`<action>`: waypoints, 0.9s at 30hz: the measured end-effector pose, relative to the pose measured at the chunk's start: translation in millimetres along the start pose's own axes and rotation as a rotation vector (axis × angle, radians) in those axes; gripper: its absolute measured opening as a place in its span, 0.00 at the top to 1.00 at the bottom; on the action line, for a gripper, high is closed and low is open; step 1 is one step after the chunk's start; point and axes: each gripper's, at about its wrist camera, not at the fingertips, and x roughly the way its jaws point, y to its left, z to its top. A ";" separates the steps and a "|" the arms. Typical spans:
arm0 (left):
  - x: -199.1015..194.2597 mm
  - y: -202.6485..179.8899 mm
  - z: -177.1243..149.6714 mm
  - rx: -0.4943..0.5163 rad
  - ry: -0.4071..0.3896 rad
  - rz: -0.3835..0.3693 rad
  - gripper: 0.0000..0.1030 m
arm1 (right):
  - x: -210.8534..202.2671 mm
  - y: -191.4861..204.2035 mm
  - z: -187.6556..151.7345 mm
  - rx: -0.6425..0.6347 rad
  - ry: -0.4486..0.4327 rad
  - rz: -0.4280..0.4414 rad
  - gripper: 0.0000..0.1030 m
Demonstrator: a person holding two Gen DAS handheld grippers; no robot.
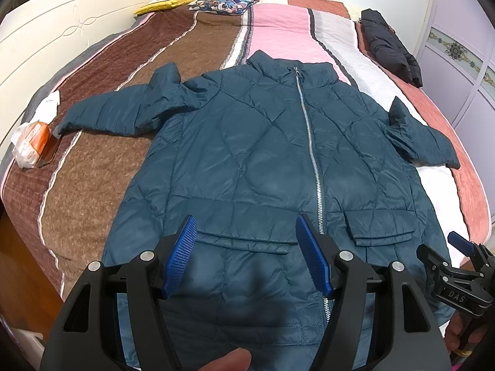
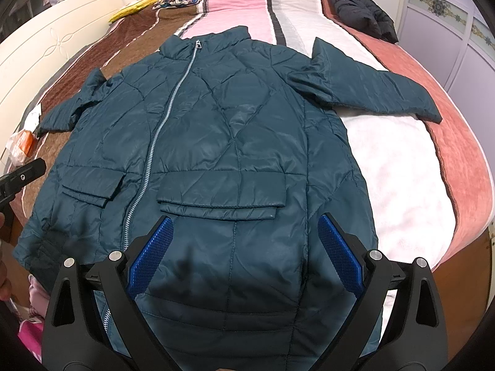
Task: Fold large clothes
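Observation:
A teal quilted jacket (image 1: 247,142) (image 2: 235,130) lies flat and zipped on the bed, front up, collar at the far side, both sleeves spread sideways. My left gripper (image 1: 245,225) hovers open over the lower left half, above a pocket flap (image 1: 244,242), with nothing between its blue pads (image 1: 182,256). My right gripper (image 2: 244,225) hangs open over the lower right half, just short of the other pocket flap (image 2: 219,208); its tip also shows in the left wrist view (image 1: 458,247). A thumb (image 1: 225,360) shows at the bottom edge.
The bed carries a striped quilt (image 1: 130,142) in brown, pink and white. A folded black jacket (image 1: 389,49) lies far right. A yellow item (image 1: 167,3) and patterned pillow (image 1: 225,0) lie at the far end. An orange-and-white packet (image 1: 31,145) sits by the cream headboard (image 1: 46,40).

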 end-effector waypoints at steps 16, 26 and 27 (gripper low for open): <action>4.1 4.0 -0.9 -0.003 0.008 0.006 0.37 | 0.4 -1.7 -0.2 0.005 0.003 0.004 0.09; 5.5 4.3 -0.5 -0.005 0.012 0.007 0.37 | 2.9 -3.0 -0.9 0.007 0.004 0.006 0.09; 5.5 4.1 -0.4 -0.005 0.012 0.007 0.37 | 3.0 -2.9 -0.9 0.007 0.004 0.006 0.09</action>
